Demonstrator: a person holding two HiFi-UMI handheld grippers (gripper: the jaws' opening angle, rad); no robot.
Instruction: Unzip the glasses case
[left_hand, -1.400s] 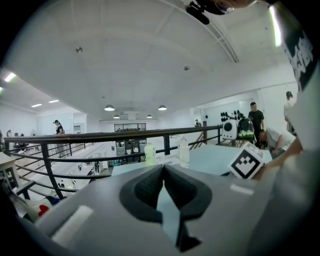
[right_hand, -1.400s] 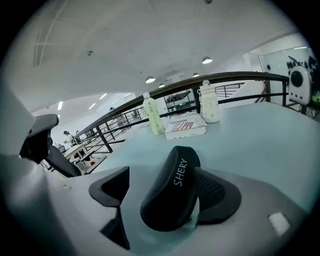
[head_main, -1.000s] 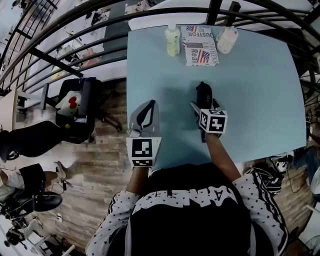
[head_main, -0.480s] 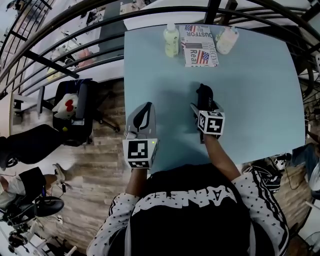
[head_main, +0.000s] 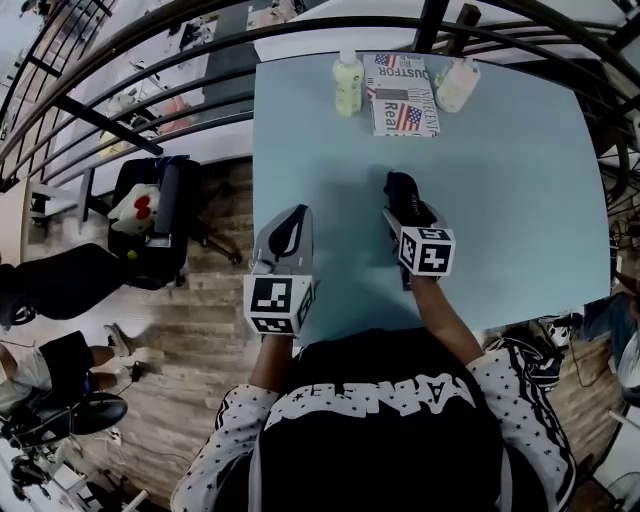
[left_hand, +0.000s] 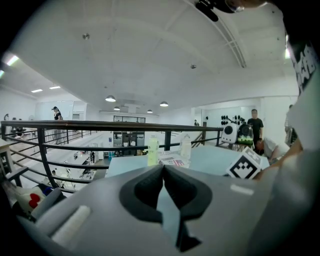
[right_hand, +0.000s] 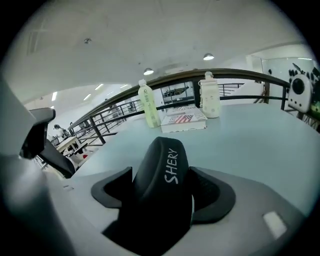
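Note:
A black glasses case (head_main: 400, 188) with white lettering lies on the pale blue table (head_main: 520, 190) and points away from me. My right gripper (head_main: 410, 208) straddles its near end. In the right gripper view the case (right_hand: 162, 167) fills the gap, with both dark pads (right_hand: 212, 192) against its sides. Its jaws have just been closing on the case. My left gripper (head_main: 289, 225) hovers at the table's left edge, a hand's width left of the case. Its tips meet in the left gripper view (left_hand: 163, 170) with nothing between them.
At the table's far edge stand a green bottle (head_main: 347, 82), a book with a flag cover (head_main: 402, 93) and a white bottle (head_main: 455, 80). A dark railing (head_main: 150, 45) curves behind. A black chair with a bag (head_main: 150, 210) sits on the floor to the left.
The right gripper's jaws have drawn in against the case, and the case's far end has swung slightly left. The left gripper has rolled a little in place.

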